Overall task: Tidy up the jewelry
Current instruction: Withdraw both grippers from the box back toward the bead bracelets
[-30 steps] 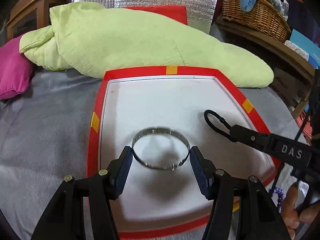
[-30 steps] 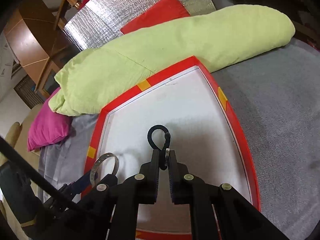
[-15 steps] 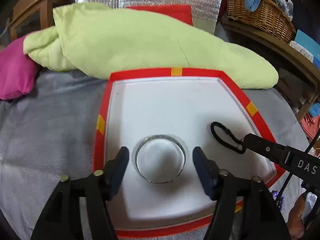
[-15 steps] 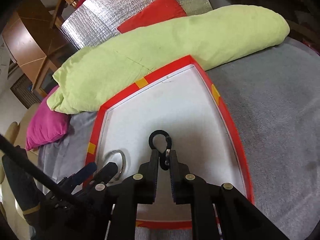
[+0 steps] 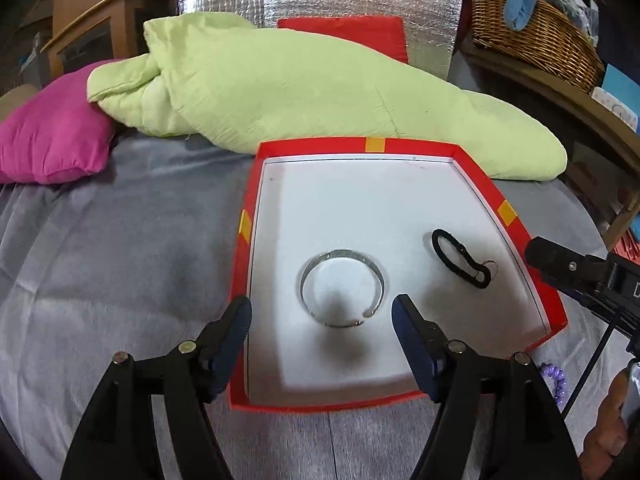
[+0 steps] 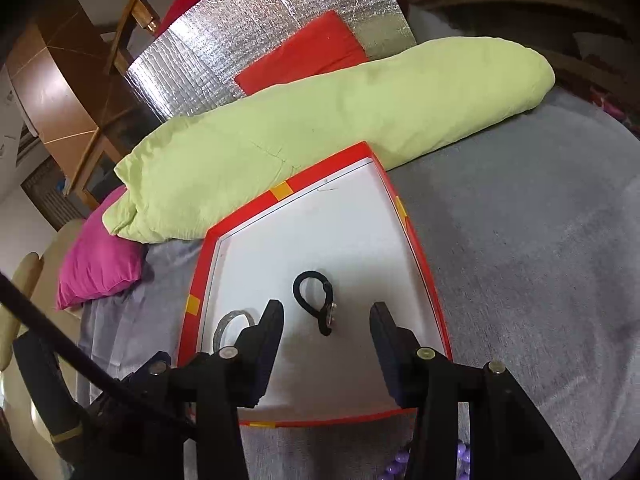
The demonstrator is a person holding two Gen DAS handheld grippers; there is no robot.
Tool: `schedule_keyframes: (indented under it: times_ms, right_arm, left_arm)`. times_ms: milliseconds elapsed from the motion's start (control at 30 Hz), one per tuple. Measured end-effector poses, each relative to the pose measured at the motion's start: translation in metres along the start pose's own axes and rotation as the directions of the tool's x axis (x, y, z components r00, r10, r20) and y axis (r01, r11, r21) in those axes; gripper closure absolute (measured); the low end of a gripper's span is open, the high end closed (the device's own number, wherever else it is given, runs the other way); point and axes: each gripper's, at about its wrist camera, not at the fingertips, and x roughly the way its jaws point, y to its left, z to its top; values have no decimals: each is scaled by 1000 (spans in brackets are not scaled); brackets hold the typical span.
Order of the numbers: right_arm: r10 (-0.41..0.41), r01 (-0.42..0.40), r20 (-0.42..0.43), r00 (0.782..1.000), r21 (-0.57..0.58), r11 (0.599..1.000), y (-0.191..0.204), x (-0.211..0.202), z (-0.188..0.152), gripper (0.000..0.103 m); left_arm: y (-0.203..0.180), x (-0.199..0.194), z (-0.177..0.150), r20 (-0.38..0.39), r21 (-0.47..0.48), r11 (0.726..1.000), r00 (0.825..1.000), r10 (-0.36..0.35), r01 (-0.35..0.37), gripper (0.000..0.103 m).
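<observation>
A silver open bangle [image 5: 342,288] lies flat in the red-rimmed white tray [image 5: 516,224]. A black cord loop with a small metal ring [image 5: 460,258] lies to its right. My left gripper [image 5: 322,312] is open and empty, just in front of the bangle. In the right wrist view my right gripper [image 6: 326,316] is open and empty, its fingers either side of the cord loop [image 6: 316,300] lying in the tray [image 6: 424,264]. The bangle [image 6: 232,326] shows at the left, partly hidden by a finger.
The tray sits on a grey bedspread [image 5: 120,264]. A long green pillow [image 5: 312,84] lies behind it, a pink cushion [image 5: 52,140] at left, a wicker basket [image 5: 536,20] at back right. Purple beads [image 5: 554,380] lie on the cloth by the tray's near right corner.
The left gripper let go of the bangle, which now lies flat, and drew back. The right gripper opened and released the cord loop into the tray.
</observation>
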Motion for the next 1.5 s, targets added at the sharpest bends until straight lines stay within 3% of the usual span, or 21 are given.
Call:
schedule_keyframes:
  times_ms: [700,1133,1500]
  right_arm:
    - [11,-14,33,999,72,997,-23,-59,-20,55]
    - [-37,41,-49,998,94,995,-47,-76,-54,55]
    - [-55,66,-144,988,77,995,-57,-80,-83,55]
  left_arm:
    - [4,-47,-23,41,6,1000,999,-2,2,29]
    - [20,-77,-65,9,-7,1000,1000,-12,12,29]
    - [22,-87,-122,-87,-21,1000,996,-22,20,29]
